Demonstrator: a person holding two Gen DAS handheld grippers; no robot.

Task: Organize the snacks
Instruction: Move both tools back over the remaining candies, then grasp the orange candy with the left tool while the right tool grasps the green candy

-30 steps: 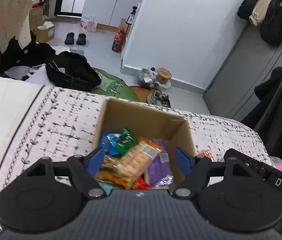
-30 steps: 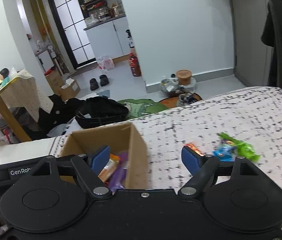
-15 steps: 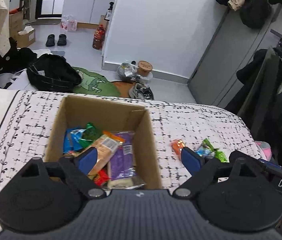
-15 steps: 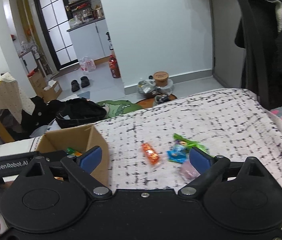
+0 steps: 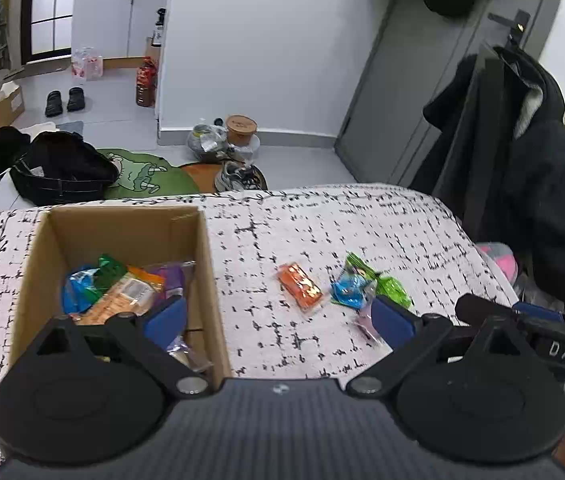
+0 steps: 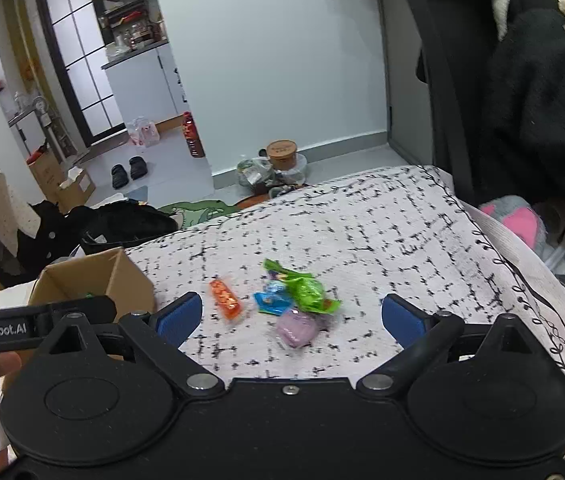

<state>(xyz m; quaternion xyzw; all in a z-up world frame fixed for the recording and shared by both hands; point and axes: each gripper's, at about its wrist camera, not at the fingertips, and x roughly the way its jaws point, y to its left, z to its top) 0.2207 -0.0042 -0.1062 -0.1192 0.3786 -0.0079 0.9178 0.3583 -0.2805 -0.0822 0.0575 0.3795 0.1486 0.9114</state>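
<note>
Bare patterned bedspread [image 6: 402, 232] surrounds four loose snack packets [image 6: 282, 300]. An open brown cardboard box [image 5: 198, 264] walls off their left.

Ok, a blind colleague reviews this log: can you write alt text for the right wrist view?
An open hand-held gripper hovers over four loose snacks on a patterned bedspread: orange, blue, green and purple. A cardboard box stands to their left.

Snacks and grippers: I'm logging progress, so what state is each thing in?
Cardboard box: open, partly filled with snacks.
Orange snack: loose on the bedspread.
Blue snack: loose.
Green snack: loose.
Purple snack: loose.
Left gripper: just opened, empty.
Right gripper: just opened, empty.
</note>
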